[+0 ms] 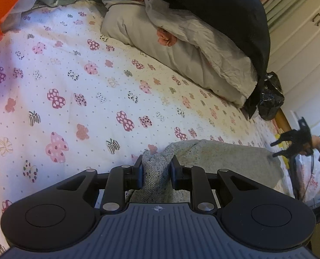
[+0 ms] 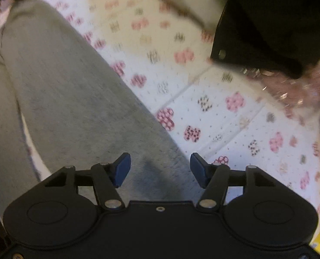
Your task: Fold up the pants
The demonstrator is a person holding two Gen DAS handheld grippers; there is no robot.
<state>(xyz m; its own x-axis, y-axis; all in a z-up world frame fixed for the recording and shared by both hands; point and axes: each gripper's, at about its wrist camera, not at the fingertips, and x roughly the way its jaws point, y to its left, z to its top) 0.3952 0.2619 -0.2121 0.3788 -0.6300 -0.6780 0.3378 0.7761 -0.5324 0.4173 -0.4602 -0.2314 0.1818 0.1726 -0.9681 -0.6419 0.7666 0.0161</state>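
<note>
The grey knit pants (image 1: 224, 159) lie on a bed sheet (image 1: 73, 75) printed with pink bows. My left gripper (image 1: 156, 172) is shut on a bunched end of the pants, the cloth pinched between its blue pads and lifted a little off the sheet. In the right wrist view the pants (image 2: 62, 90) stretch away as a long grey leg. My right gripper (image 2: 160, 168) points steeply down over the near edge of that leg, jaws apart, pads not touching the cloth. The right gripper (image 1: 293, 144) also shows at the far right of the left wrist view, held by a hand.
A pale pillow (image 1: 170, 49) with dark clothing (image 1: 224, 10) draped over it lies at the head of the bed. An orange bag (image 1: 0, 6) sits at the top left. A black plastic bag (image 1: 270, 99) hangs at the bed's edge. A dark garment (image 2: 268, 21) lies at the upper right.
</note>
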